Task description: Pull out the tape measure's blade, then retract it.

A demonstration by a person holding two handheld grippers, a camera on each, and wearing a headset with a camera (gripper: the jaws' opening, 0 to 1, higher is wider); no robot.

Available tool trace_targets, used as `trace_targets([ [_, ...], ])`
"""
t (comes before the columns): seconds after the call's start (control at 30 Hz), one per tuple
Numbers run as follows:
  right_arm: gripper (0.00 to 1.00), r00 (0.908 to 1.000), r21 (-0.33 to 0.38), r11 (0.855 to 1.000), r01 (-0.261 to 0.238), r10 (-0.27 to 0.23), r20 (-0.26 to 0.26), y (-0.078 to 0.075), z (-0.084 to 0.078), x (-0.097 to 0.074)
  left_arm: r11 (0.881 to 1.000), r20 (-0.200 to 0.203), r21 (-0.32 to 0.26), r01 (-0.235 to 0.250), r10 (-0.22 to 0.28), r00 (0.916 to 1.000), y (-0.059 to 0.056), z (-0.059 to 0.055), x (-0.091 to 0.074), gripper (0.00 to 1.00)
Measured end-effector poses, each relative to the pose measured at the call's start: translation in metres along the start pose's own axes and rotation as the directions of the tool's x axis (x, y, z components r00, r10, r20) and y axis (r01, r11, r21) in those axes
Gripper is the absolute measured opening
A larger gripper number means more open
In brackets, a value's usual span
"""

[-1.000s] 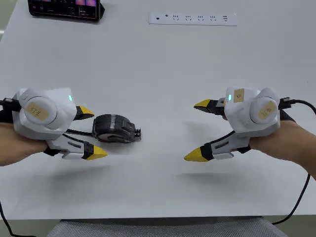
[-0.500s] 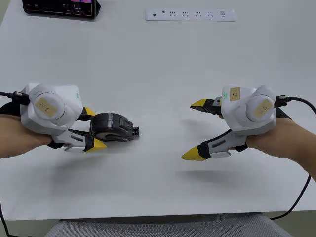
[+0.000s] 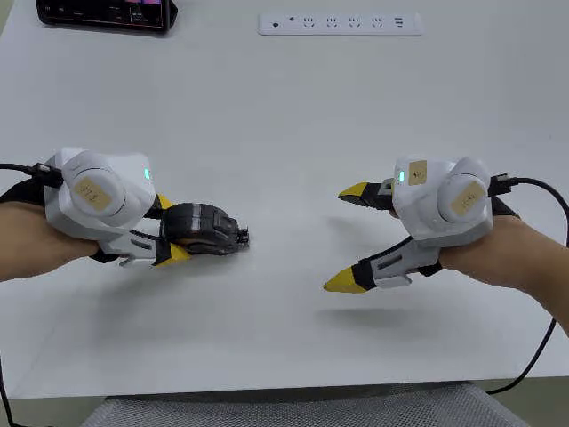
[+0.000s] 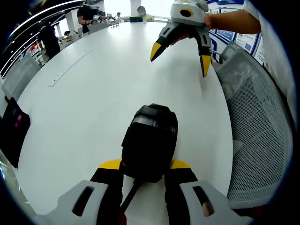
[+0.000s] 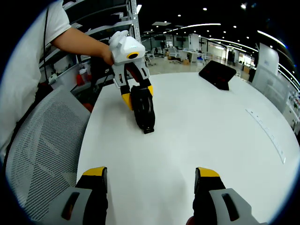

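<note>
Now that your L gripper (image 3: 171,229) has closed on the tape measure (image 3: 210,229), case's pinned on the desk (image 3: 284,116); R gripper (image 3: 345,237) is wide, well apart. Blade not out yet, tip grab's next imo.

L tool (image 3: 172,229) now tight on tape measure (image 3: 212,230), jaws prev. wide apart.
</note>
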State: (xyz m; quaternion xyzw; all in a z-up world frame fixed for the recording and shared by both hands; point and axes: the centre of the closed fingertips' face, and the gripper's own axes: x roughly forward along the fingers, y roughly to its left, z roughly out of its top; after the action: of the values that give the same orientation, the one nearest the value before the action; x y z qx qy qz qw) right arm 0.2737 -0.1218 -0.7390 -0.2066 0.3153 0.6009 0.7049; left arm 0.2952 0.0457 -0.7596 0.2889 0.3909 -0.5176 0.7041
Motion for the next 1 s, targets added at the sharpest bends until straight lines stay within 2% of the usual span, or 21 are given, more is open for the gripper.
trace_targets([
  [0.23, 0.72, 1.0000, -0.004, 1.000, -0.008, 0.008, -0.001, 0.002, 0.001, 0.004, 1.000, -0.006, 0.018, 0.012, -0.012, 0.9999, 0.000, -0.001, 0.000, 0.28],
  [0.57, 0.70, 0.9996, 0.006, 1.000, -0.011, 0.010, 0.028, 0.000, 0.007, 0.011, 0.999, -0.010, 0.031, 0.013, -0.013, 0.9999, 0.001, -0.001, 0.001, 0.28],
  [0.73, 0.68, 0.9987, 0.004, 1.000, -0.018, 0.017, 0.049, -0.001, 0.011, 0.021, 1.000, -0.006, 0.030, 0.007, -0.006, 1.0000, 0.002, -0.001, 0.002, 0.27],
  [1.0, 0.60, 0.9970, -0.014, 1.000, -0.026, 0.027, 0.073, -0.002, 0.017, 0.039, 1.000, -0.015, 0.026, 0.008, -0.008, 0.9999, 0.002, -0.002, 0.002, 0.27],
])
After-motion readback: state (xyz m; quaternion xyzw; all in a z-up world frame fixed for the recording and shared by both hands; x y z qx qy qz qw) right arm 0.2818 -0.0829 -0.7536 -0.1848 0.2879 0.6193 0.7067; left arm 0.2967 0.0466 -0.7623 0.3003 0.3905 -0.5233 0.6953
